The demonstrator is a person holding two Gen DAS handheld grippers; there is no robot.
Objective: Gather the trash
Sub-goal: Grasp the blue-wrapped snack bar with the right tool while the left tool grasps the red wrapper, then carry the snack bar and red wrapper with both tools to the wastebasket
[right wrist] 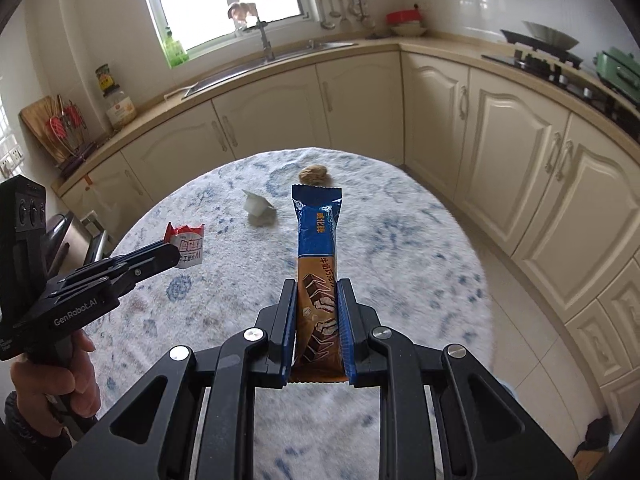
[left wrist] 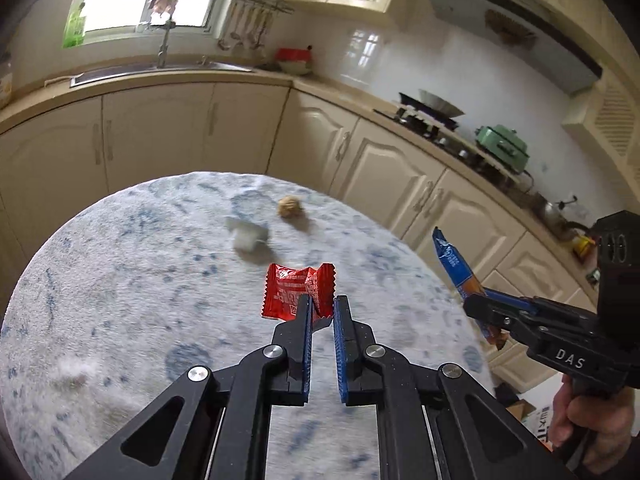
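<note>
Grippers clamped: left gripper (left wrist: 322,300) on red wrapper (left wrist: 294,292), right gripper (right wrist: 318,286) on blue wrapper (right wrist: 318,240); cup (right wrist: 258,206), ball (right wrist: 314,174) beyond.

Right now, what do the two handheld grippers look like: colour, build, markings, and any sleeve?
Both are matte black plastic pistol-grip tools. The left gripper has angular linkage arms, silver pivot bolts and blue ribbed pads, with white "GenRobot.AI" lettering on its side. The right gripper is built alike; its side reads "DAS". No sleeve is clearly visible.

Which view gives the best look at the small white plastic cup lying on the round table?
The right wrist view: the white cup is sharp there, tipped on the table with its peeled lid sticking up, clear of both grippers. The left wrist view shows the same cup only as a motion-blurred pale smear beyond the red wrapper.
</note>
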